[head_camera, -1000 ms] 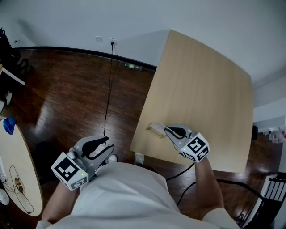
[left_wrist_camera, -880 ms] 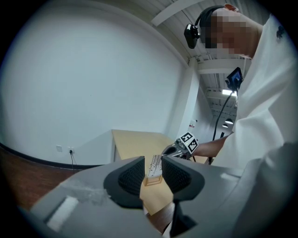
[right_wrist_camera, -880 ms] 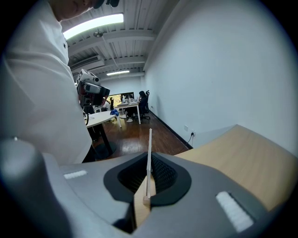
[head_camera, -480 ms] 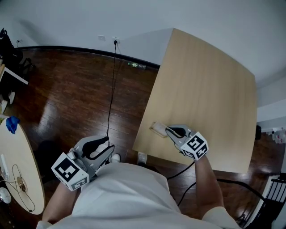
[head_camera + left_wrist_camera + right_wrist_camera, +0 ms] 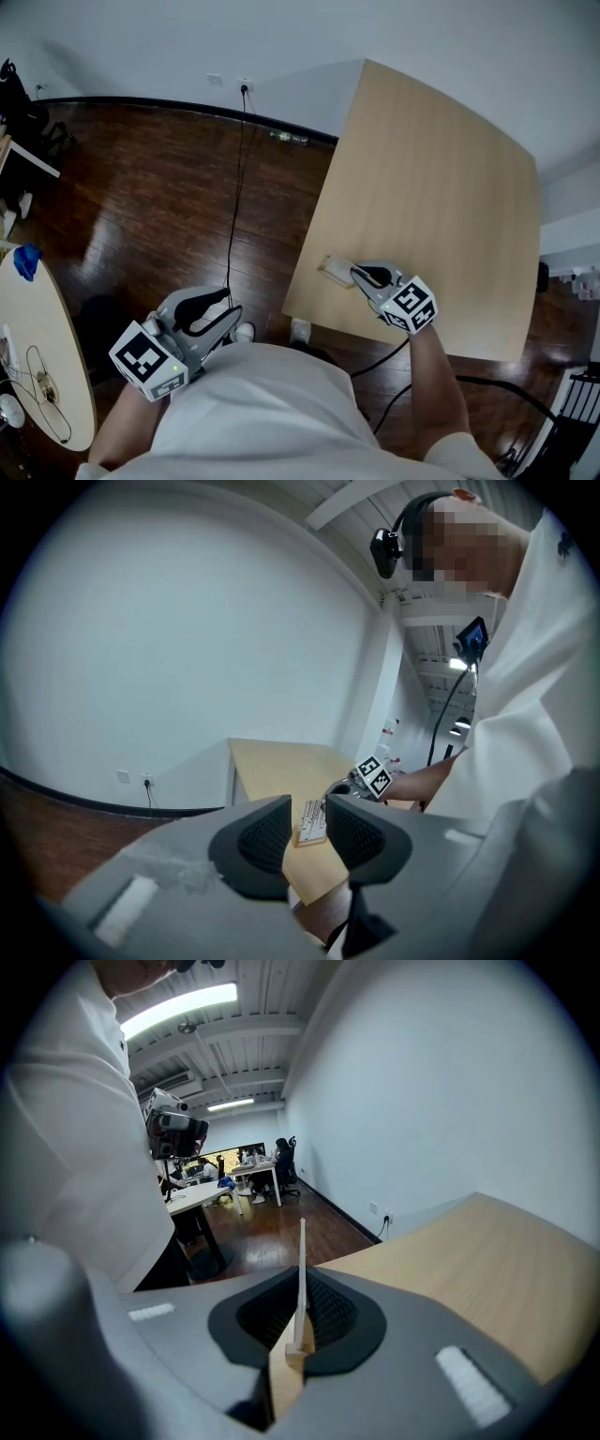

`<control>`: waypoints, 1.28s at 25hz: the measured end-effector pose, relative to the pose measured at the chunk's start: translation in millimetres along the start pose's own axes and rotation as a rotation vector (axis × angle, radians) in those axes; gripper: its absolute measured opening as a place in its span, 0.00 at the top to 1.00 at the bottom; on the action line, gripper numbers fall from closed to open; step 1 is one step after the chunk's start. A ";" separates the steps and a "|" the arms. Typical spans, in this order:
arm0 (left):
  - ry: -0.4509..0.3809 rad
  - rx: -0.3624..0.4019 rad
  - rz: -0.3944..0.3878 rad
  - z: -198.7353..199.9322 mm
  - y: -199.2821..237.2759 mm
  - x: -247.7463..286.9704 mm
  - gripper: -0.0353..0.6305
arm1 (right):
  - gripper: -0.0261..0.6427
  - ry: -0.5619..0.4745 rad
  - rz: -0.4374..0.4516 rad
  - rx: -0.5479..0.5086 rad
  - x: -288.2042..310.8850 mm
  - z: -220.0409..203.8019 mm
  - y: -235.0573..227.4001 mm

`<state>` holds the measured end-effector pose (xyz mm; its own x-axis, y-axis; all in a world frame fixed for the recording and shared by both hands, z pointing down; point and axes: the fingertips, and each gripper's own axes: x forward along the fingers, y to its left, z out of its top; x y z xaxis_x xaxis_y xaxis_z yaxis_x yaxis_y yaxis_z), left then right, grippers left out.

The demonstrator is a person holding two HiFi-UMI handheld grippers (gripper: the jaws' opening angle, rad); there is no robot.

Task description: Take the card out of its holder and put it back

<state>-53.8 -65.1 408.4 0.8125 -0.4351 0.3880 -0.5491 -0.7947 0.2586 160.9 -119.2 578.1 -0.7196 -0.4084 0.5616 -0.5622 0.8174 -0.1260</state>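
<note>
Count: two tools, one card, one holder. Right tool (image 5: 355, 273) is closed tight on the card (image 5: 302, 1265). The card stands upright, its lower edge at the wooden holder (image 5: 299, 1345), near the desk (image 5: 441, 206) corner closest to the left tool. Left tool (image 5: 231, 311) has jaws apart, gripping nothing, held off the desk.

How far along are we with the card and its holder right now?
Grip made: the right gripper is shut on the card, which stands edge-on with its lower edge at the wooden holder near the table edge. Whether it is fully seated I cannot tell. Remaining: release and back away. The left gripper hangs open, off the table.
</note>
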 end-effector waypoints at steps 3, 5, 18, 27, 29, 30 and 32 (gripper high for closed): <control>0.000 0.004 -0.010 -0.1 1.1 -2.4 0.76 | 0.92 0.010 -0.037 -0.009 0.4 0.1 -2.1; 0.002 0.008 -0.018 -0.5 2.3 -5.4 0.76 | 0.92 0.019 -0.065 -0.019 0.9 1.2 -2.1; -0.007 0.065 -0.146 -5.1 5.7 -25.3 0.76 | 0.83 -0.017 -0.376 0.028 -44.7 22.5 13.9; 0.005 0.166 -0.286 -27.8 -1.7 -51.0 0.77 | 0.83 -0.053 -0.615 0.127 -89.7 33.6 110.3; 0.015 0.178 -0.320 -35.9 -5.1 -54.5 0.77 | 0.83 -0.061 -0.655 0.159 -95.9 33.3 141.5; 0.021 0.183 -0.337 -40.2 -6.4 -55.1 0.77 | 0.83 -0.062 -0.672 0.174 -97.9 32.3 156.6; 0.032 0.193 -0.372 -50.7 -9.1 -56.9 0.77 | 0.82 -0.064 -0.699 0.205 -98.7 28.7 187.0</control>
<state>-105.0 -11.7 428.8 0.9404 -0.0927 0.3273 -0.1702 -0.9613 0.2166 115.2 62.2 475.6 -0.1840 -0.8350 0.5186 -0.9594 0.2672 0.0899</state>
